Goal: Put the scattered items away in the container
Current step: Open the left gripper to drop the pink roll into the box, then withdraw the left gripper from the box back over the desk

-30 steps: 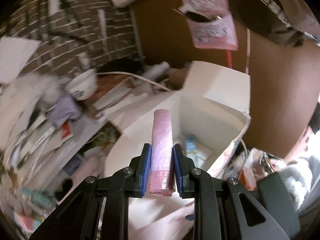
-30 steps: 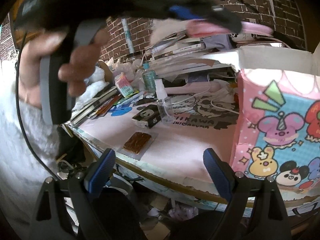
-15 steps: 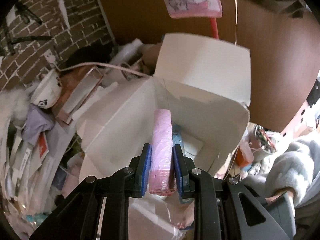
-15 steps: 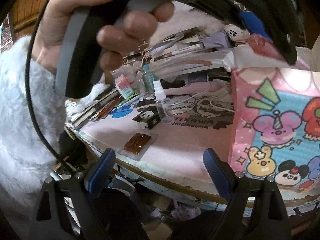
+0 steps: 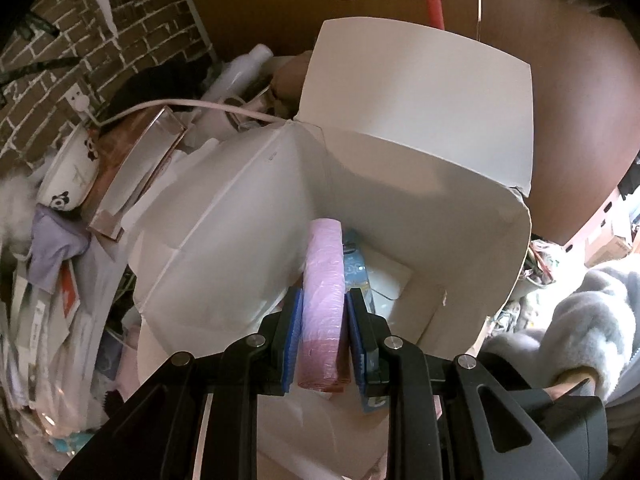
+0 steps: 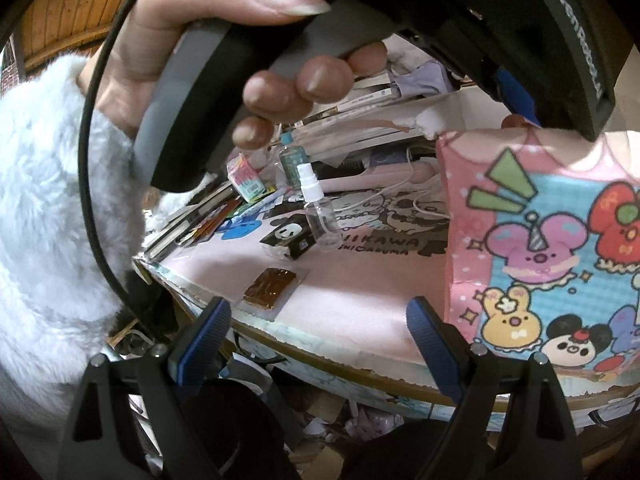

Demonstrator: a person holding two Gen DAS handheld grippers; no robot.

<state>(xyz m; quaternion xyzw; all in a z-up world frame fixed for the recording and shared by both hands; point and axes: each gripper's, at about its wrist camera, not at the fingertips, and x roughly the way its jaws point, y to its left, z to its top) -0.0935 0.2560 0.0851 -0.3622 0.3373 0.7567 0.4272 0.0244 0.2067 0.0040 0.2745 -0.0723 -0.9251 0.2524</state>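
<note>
White box point(image 5: 460, 208) holds a blue packet point(image 5: 356, 268); left gripper point(image 5: 324, 340) clamps a pink roll point(image 5: 324, 280) above it; right gripper point(image 6: 316, 324) gapes empty.

Right wrist view: pink mat point(image 6: 352, 280) on the worktop carries dark printed lettering, partly cut off by a spray bottle; reads "IIKAWA" above "NIOARUMA", first letters hidden. Black housing of the other hand-held gripper point(image 6: 576, 40), top right, has white lettering running along it, roughly "GenRobot", blurred and uncertain. Left wrist view: no legible text.
</note>
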